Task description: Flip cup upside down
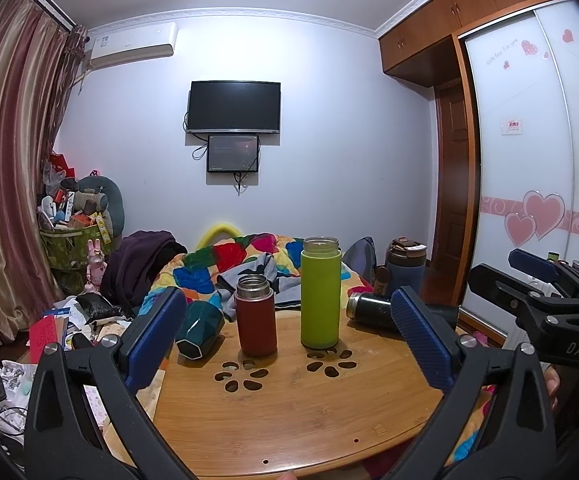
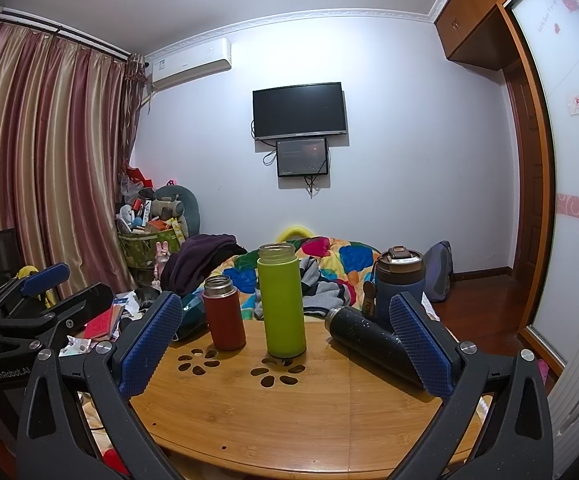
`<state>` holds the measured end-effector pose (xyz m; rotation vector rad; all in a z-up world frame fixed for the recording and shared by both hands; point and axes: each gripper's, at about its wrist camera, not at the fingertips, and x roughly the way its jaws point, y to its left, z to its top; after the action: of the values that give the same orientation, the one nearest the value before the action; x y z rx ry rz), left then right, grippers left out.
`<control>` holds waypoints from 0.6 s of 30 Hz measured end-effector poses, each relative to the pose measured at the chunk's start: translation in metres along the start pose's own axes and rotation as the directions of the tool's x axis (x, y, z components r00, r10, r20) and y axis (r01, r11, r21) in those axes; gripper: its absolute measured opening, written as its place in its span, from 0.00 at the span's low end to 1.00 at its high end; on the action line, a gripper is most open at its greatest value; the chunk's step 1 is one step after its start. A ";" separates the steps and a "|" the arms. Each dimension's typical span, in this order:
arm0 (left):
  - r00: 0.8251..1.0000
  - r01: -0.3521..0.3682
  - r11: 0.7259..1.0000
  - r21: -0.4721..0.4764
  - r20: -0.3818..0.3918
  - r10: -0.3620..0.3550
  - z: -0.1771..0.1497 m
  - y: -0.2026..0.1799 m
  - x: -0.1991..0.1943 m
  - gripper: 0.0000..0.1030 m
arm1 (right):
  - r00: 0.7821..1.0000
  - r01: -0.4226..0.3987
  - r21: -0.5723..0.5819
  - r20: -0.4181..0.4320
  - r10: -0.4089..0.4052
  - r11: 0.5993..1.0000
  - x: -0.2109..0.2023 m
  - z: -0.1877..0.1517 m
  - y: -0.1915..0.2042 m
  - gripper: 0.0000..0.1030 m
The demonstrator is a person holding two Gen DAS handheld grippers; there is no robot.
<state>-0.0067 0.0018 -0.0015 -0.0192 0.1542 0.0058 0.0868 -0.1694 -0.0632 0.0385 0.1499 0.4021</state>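
Note:
A red flask [image 1: 256,316] [image 2: 224,313] and a taller green flask [image 1: 320,294] [image 2: 281,300] stand upright, lids off, on the round bamboo table [image 1: 289,412] [image 2: 289,408]. A dark teal cup [image 1: 199,330] [image 2: 189,314] lies on its side at the table's left edge. A black flask [image 1: 373,310] [image 2: 369,340] lies on its side at the right. My left gripper [image 1: 289,340] is open and empty, short of the flasks. My right gripper [image 2: 285,348] is open and empty, its right finger beside the black flask.
A dark blue lidded tumbler [image 1: 405,266] [image 2: 399,280] stands behind the black flask. A colourful quilt [image 1: 245,256] [image 2: 329,256] lies beyond the table. Clutter covers the floor at left [image 1: 61,332]. A wardrobe [image 1: 529,160] stands at right.

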 end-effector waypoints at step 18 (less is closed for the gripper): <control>1.000 0.000 1.000 0.000 0.000 0.000 0.000 0.000 0.000 1.00 | 1.000 -0.005 -0.006 0.000 0.005 1.000 -0.002 0.000 0.003 1.00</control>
<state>-0.0066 0.0016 -0.0012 -0.0191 0.1544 0.0063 0.0841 -0.1670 -0.0629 0.0334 0.1482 0.4076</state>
